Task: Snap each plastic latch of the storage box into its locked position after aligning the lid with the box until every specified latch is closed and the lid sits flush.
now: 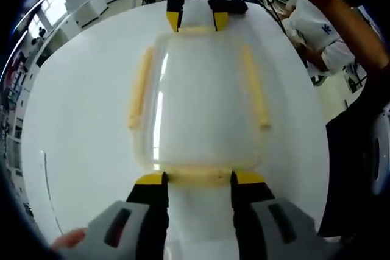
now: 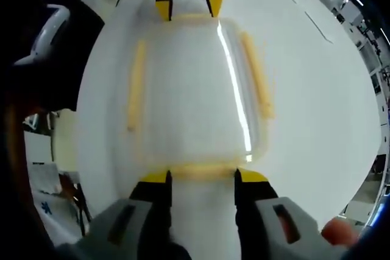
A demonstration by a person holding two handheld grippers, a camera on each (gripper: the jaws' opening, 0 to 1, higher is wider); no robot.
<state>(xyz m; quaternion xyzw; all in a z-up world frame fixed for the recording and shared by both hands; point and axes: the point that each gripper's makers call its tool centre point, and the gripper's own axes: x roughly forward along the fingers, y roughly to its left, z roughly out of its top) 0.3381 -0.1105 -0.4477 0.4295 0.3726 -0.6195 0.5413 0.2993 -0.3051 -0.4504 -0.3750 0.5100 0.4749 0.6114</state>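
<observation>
White table surface spans most of the left gripper view, with bare room to the left, right and bottom of the frame around the box; its curved edge runs along the upper left, with room clutter beyond. A person's sleeve sits at the upper right.

One storage box lies at frame centre, translucent, with its lid on top. Four pale yellow latches are countable: one left latch, one right latch, one near latch at the bottom edge, and one far latch at the top edge.

Left gripper: jaws spread wide, yellow tips flanking the near latch at each end, touching or just beside the box edge.

Right gripper: jaws equally spread, tips bracketing the latch on its own side of the box. Each gripper appears at the top of the other's view, jaws apart at the far latch. Nothing is pinched.
</observation>
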